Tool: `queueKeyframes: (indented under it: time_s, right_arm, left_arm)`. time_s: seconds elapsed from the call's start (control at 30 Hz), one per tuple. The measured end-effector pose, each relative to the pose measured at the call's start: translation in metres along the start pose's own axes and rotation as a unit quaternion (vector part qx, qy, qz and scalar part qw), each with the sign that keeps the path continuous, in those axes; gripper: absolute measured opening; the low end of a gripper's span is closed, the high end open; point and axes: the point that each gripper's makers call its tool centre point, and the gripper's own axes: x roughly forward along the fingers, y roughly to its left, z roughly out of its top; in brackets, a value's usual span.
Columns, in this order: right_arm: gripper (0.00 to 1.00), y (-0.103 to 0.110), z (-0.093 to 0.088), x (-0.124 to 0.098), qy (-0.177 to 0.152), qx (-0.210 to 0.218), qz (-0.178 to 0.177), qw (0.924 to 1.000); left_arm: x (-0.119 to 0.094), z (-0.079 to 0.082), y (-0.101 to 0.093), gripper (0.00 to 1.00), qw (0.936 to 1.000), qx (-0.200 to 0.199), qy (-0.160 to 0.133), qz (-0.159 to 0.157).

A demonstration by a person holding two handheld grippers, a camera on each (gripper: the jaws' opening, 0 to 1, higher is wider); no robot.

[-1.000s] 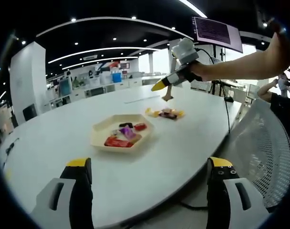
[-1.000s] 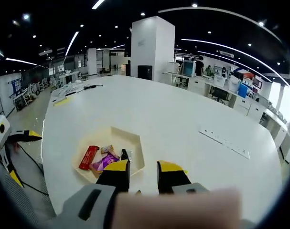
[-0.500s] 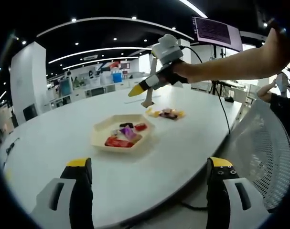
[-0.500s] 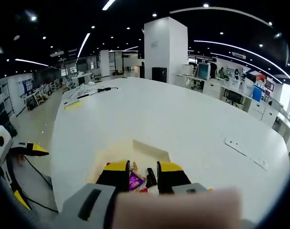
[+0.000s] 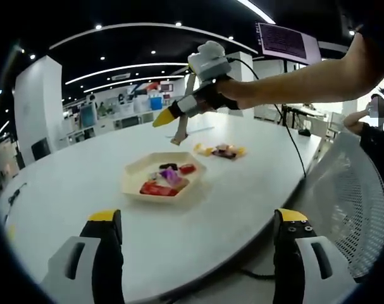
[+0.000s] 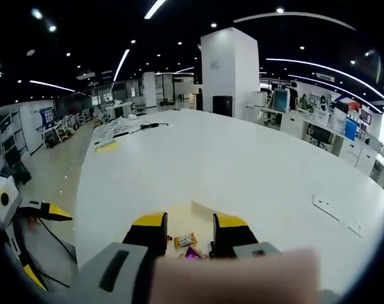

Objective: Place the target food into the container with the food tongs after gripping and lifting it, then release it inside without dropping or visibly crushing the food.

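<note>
White oval worktop (image 5: pixel 71 183) carries a cream hexagonal tray (image 5: pixel 133 175) of wrapped snacks (image 5: pixel 167 179), with a second small heap of snacks (image 5: pixel 221 151) lying on the bare surface well beyond it. Left tongs (image 5: pixel 195 218) hang over the near edge with jaws spread wide and nothing between them; right tongs (image 5: pixel 171 123), seen from the left gripper view, hover above the tray's far side, held by a hand (image 5: pixel 226 95), pinching a tan piece (image 5: pixel 179 132). Right gripper view looks down its nearly closed yellow-tipped jaws onto the tray (image 6: pixel 201 212) and snacks (image 6: pixel 186 240) directly below.
</note>
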Motion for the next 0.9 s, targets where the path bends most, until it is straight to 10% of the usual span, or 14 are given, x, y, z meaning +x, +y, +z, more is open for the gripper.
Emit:
queueKeyframes:
  time_s: [0.9]
  right_arm:
    - [0.29,-0.027,-0.014,-0.038,-0.006,0.020,-0.030,0.9993]
  left_arm:
    - [0.000,-0.001,-0.002,0.96,1.0000,-0.001,0.003,-0.004]
